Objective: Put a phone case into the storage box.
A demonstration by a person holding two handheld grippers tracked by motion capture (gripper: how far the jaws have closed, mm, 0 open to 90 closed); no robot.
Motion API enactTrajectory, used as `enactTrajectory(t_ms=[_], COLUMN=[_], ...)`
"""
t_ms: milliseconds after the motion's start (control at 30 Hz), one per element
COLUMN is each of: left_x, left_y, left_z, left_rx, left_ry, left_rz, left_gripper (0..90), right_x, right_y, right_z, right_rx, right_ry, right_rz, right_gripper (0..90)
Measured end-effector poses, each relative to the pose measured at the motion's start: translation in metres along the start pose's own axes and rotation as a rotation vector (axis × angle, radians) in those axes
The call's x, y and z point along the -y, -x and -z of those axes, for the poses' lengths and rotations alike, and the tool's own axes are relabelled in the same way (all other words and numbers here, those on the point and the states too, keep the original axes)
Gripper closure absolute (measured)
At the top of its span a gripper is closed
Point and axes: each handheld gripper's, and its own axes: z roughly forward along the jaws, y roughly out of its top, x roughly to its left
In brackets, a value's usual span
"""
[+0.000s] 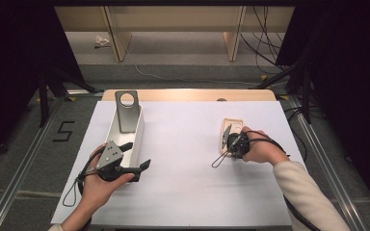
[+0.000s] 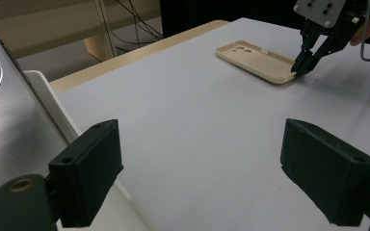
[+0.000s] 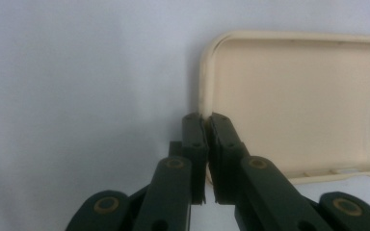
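Note:
A beige phone case [image 1: 233, 124] [image 2: 257, 60] [image 3: 294, 96] lies hollow side up on the white mat, right of centre. My right gripper [image 1: 227, 133] [image 2: 302, 66] [image 3: 205, 120] is shut on the case's near side wall, which is pinched between the jaw tips. A grey phone [image 1: 126, 110] [image 2: 9, 120] with a round camera hole leans upright in a white tray [image 1: 139, 129] [image 2: 43, 82] at the left. My left gripper [image 1: 137, 154] [image 2: 207, 175] is held beside the tray's near end, jaws wide open, nothing between them, pointing across the mat toward the case.
The white mat [image 1: 183, 163] covers a wooden table whose far edge [image 1: 188, 94] shows beyond it. Dark stands and cables sit on the floor at both sides and behind. Bare mat lies between the tray and the case.

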Motion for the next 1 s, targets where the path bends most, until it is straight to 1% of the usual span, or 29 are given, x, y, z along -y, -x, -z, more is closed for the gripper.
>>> enactTrajectory(t_ms=[33, 133, 200, 400, 633, 733, 833, 867, 900, 1000], left_x=[0.000, 0.000, 0.000, -0.001, -0.001, -0.001, -0.001, -0.001, -0.001, -0.001], left_y=[0.000, 0.000, 0.000, 0.001, 0.001, 0.001, 0.001, 0.001, 0.002, 0.002], left_z=[0.000, 0.000, 0.000, 0.000, 0.000, 0.000, -0.001, -0.001, -0.001, -0.001], left_rx=[0.000, 0.000, 0.000, 0.000, 0.000, 0.001, -0.001, -0.001, -0.001, 0.001], left_ry=[0.000, 0.002, 0.002, 0.002, 0.001, -0.001, -0.002, -0.001, -0.001, 0.000], left_rz=[0.000, -0.001, -0.001, -0.001, -0.002, -0.001, -0.002, -0.001, -0.002, -0.006], left_gripper=[14.0, 14.0, 14.1, 14.4, 14.5, 14.6, 14.6, 14.6, 14.6, 14.7], right_x=[-0.001, -0.001, -0.002, -0.004, -0.003, -0.002, 0.000, 0.000, 0.000, 0.001], right_y=[-0.001, -0.002, -0.003, -0.008, -0.014, -0.017, -0.020, -0.022, -0.022, -0.026], right_z=[0.002, 0.007, 0.010, 0.017, 0.018, 0.018, 0.018, 0.018, 0.018, 0.018], right_rx=[0.004, 0.017, 0.016, 0.029, 0.038, 0.040, 0.045, 0.045, 0.048, 0.046], right_ry=[0.000, 0.019, 0.028, 0.076, 0.121, 0.144, 0.193, 0.210, 0.227, 0.277], right_rz=[-0.005, 0.007, 0.005, 0.011, 0.015, 0.004, 0.013, 0.002, 0.008, -0.001], right_gripper=[87.0, 87.3, 87.3, 87.4, 87.3, 87.4, 87.4, 87.4, 87.4, 87.5])
